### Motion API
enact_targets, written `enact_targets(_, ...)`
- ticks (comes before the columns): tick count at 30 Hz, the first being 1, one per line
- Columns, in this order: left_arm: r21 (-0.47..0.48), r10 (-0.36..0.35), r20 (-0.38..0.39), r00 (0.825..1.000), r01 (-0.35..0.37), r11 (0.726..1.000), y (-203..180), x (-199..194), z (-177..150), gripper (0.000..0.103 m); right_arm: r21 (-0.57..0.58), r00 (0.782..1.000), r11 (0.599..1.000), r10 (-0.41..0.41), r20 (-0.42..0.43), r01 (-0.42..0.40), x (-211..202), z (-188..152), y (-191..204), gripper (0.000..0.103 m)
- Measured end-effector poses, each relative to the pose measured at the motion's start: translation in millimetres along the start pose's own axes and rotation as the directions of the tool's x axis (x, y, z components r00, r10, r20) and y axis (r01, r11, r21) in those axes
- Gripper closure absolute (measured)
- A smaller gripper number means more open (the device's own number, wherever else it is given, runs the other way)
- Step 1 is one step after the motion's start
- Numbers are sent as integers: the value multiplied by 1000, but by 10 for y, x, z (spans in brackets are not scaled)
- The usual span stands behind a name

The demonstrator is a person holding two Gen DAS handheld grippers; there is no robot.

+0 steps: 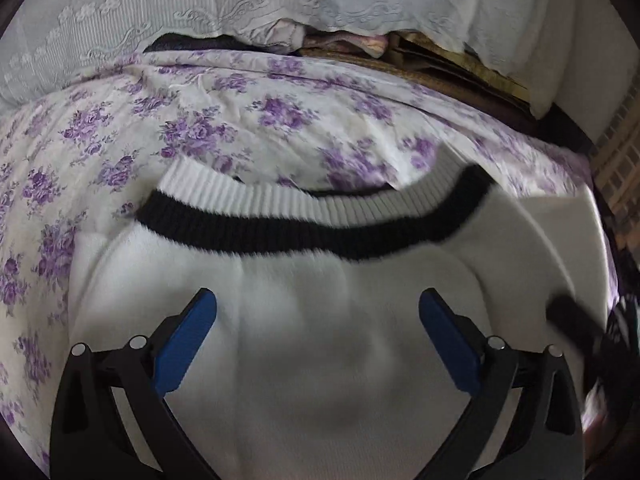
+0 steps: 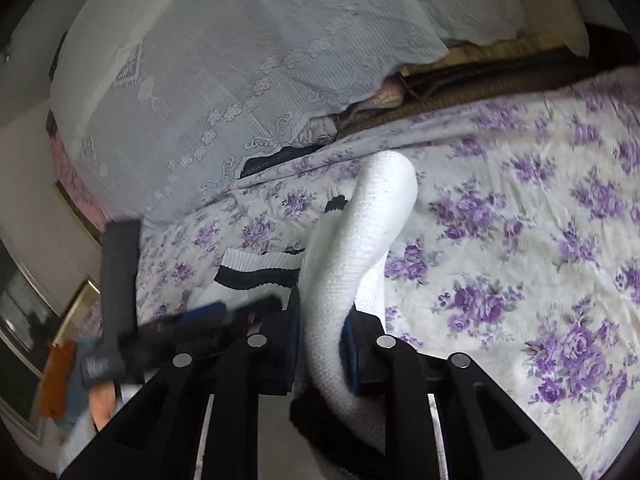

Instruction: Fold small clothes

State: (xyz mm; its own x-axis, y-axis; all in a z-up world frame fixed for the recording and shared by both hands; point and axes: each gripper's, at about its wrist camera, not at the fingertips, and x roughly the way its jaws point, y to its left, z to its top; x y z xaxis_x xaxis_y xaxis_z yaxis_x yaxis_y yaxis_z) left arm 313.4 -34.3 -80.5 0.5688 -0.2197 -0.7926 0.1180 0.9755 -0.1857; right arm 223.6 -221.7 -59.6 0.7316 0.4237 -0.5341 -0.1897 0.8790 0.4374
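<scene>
A small white knit sweater (image 1: 304,304) with a black-and-white ribbed band (image 1: 304,220) lies on the floral bedsheet (image 1: 200,120). My left gripper (image 1: 318,312) is open and hovers over the sweater's body, its blue pads wide apart. My right gripper (image 2: 322,320) is shut on a white fold of the sweater (image 2: 360,248), which arches up out of the jaws. The ribbed band shows behind it in the right wrist view (image 2: 256,270). The left gripper shows blurred at the left of the right wrist view (image 2: 192,320).
A white lace cover (image 1: 200,8) drapes over a pile at the back of the bed, also in the right wrist view (image 2: 240,60). Folded fabrics and brown mats (image 1: 440,60) lie under it. The bedsheet extends right of the right gripper (image 2: 520,240).
</scene>
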Motion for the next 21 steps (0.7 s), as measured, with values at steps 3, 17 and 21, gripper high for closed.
enact_targets(3, 6, 4, -89, 996, -4, 1000, -15, 253, 214, 5, -70, 998, 996, -55, -1, 55, 53, -37, 119, 83)
enact_targets(17, 32, -374, -100, 922, 379, 925, -387, 154, 361, 40, -124, 997, 990, -70, -22, 67, 114, -76, 364, 83)
enact_targets(21, 29, -426, -108, 898, 432, 902, -345, 52, 339, 47, -100, 998, 993, -57, -21, 55, 125, -48, 417, 83)
